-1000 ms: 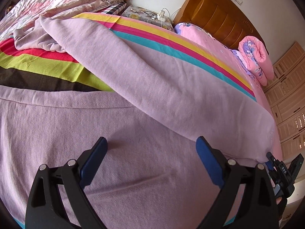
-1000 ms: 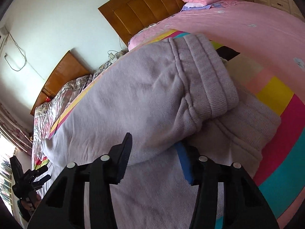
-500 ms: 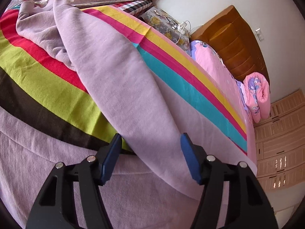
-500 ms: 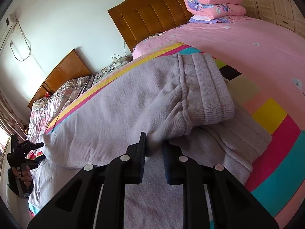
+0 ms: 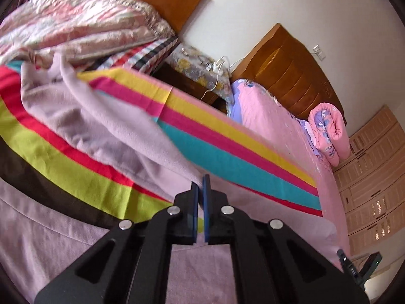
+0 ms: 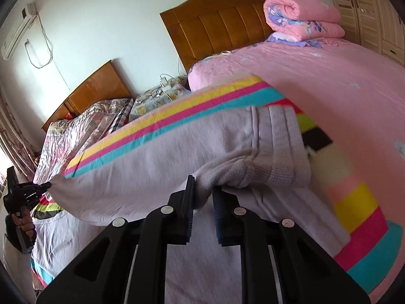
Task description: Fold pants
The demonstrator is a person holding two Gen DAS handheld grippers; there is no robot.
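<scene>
1. Two grippers, one pair of lilac pants [image 6: 141,152] spread on the striped blanket [image 5: 227,152] on the bed.
2. Left gripper [image 5: 200,190]: fingers pinched tight on the fabric's edge at the leg end, so that end lifts without slipping.
3. Right gripper [image 6: 202,192]: fingers closing on a bunch of cloth by the ribbed waistband [image 6: 283,149], so both ends can probably be carried over together for the fold.

R claw [image 6: 202,197] closing on lilac pants [image 6: 157,167] edge; L claw [image 6: 46,185] pinches far end.
</scene>
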